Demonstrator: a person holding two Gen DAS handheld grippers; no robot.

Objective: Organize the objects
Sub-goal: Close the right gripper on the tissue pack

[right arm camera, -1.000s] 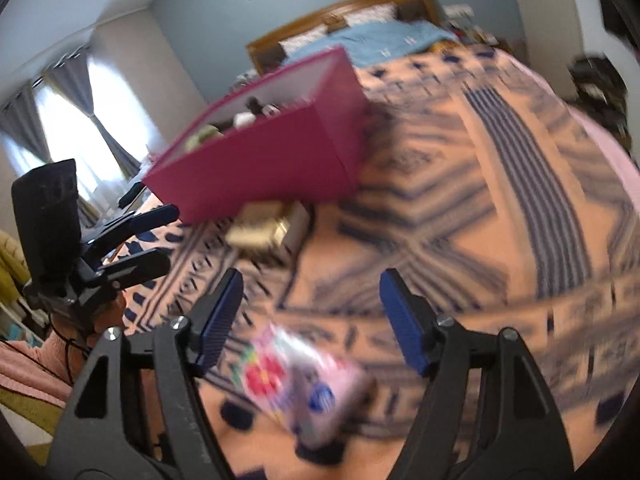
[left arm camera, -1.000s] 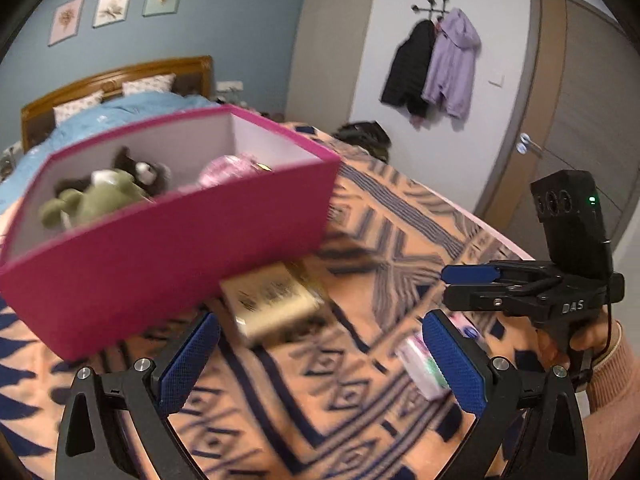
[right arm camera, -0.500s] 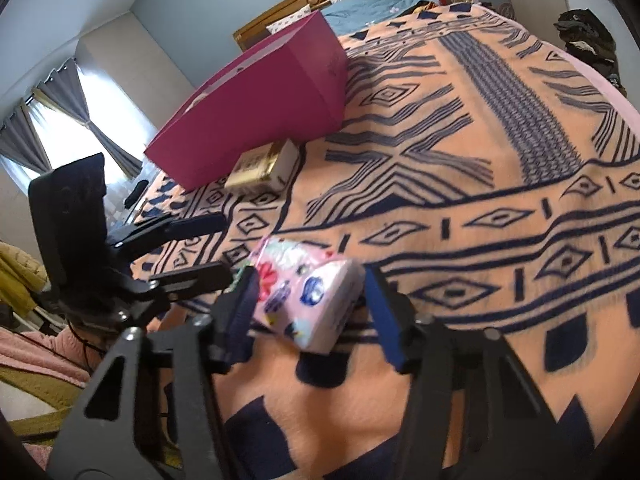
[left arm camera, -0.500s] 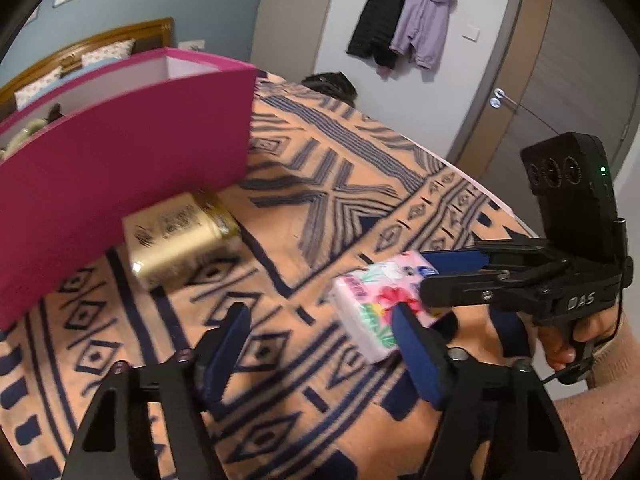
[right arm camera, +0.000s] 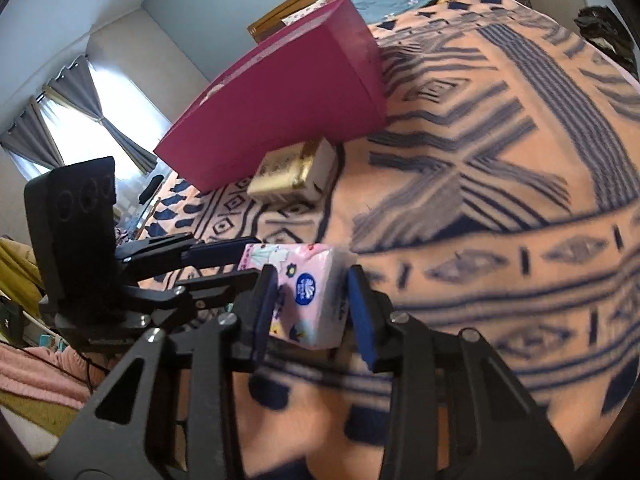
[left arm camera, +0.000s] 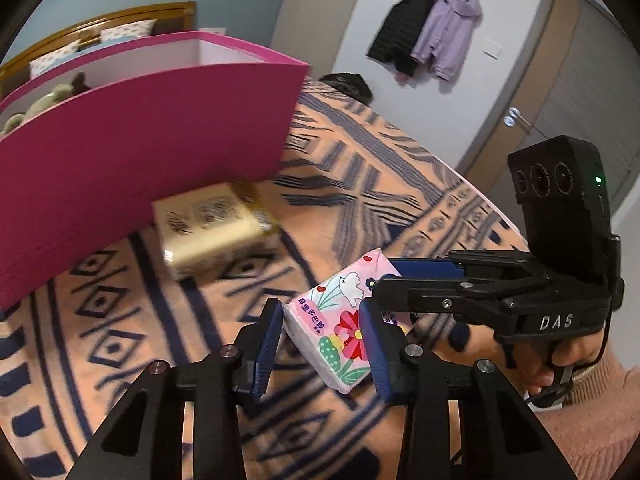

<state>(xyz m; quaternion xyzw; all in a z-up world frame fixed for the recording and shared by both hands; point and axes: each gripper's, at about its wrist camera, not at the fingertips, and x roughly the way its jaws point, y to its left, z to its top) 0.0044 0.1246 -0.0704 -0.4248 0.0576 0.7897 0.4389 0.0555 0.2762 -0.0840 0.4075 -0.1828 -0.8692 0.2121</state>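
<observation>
1. Looking through the left wrist view, we are finding the tissue pack [left arm camera: 340, 328] lying on the patterned blanket [left arm camera: 360, 168] right between our left gripper [left arm camera: 320, 336] pads. Its jaws are closing; the right pad looks to be touching the pack, while a thin gap shows at the left pad. The pack's long axis is running away from us, far and to the right, tilted across the jaws. From the right, the right gripper [left arm camera: 394, 276] is coming in over the far end of the same pack. A gold box [left arm camera: 212, 228] is sitting farther off, just beside the near wall of the pink bin [left arm camera: 140, 152], blurred. Plush toys are peeking over the bin's rim; the rest of its contents are hidden.

2. Turning to the right wrist view, we are seeing the same tissue pack [right arm camera: 308, 296] between the right gripper [right arm camera: 312, 300] pads, jaws closing, close on both sides, though we cannot tell whether they are pressing yet. The left gripper [right arm camera: 228, 260] is reaching in from the left and covering the pack's left end. Both tools are equally near, so we are judging that the lift depends on one yielding. The pink bin [right arm camera: 280, 108] is lying far and to the left, its opening facing away.
</observation>
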